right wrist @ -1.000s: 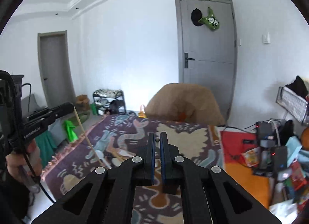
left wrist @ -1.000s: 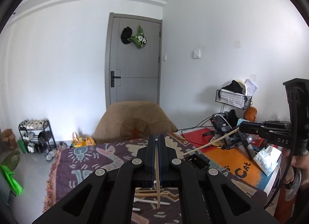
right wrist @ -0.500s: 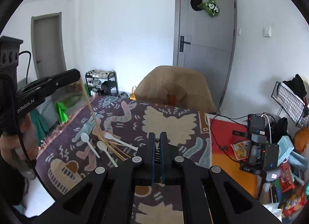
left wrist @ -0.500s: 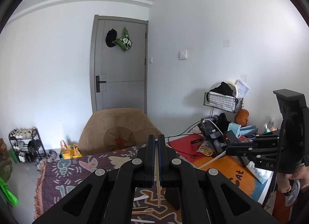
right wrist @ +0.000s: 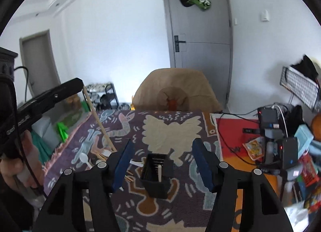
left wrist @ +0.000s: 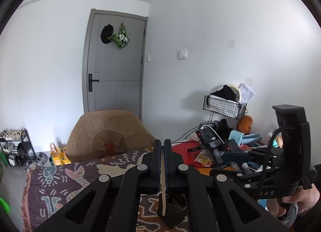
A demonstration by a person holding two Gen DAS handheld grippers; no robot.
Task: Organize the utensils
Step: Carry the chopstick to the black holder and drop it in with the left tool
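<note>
My left gripper (left wrist: 162,143) is shut on a wooden chopstick (left wrist: 164,198) that hangs down toward a black slotted utensil holder (left wrist: 173,211). In the right wrist view the left gripper (right wrist: 79,83) is at the left, with the chopstick (right wrist: 99,123) slanting down to the mat. My right gripper (right wrist: 162,159) is open and empty, its jaws on either side of the black holder (right wrist: 157,174), which stands on the patterned mat (right wrist: 172,129) with one pale stick in it. White plastic spoons (right wrist: 84,158), a fork (right wrist: 106,152) and more chopsticks lie on the mat left of the holder.
A brown chair (right wrist: 176,91) stands behind the table. Cables, chargers and clutter (right wrist: 280,141) cover the red-orange mat at the right. A wire basket (left wrist: 224,105) hangs on the right wall. A shoe rack (left wrist: 14,147) stands on the floor.
My right gripper has opened and dropped toward the holder, leaving a stick in it. My left gripper has swung right over the holder, still holding its chopstick.
</note>
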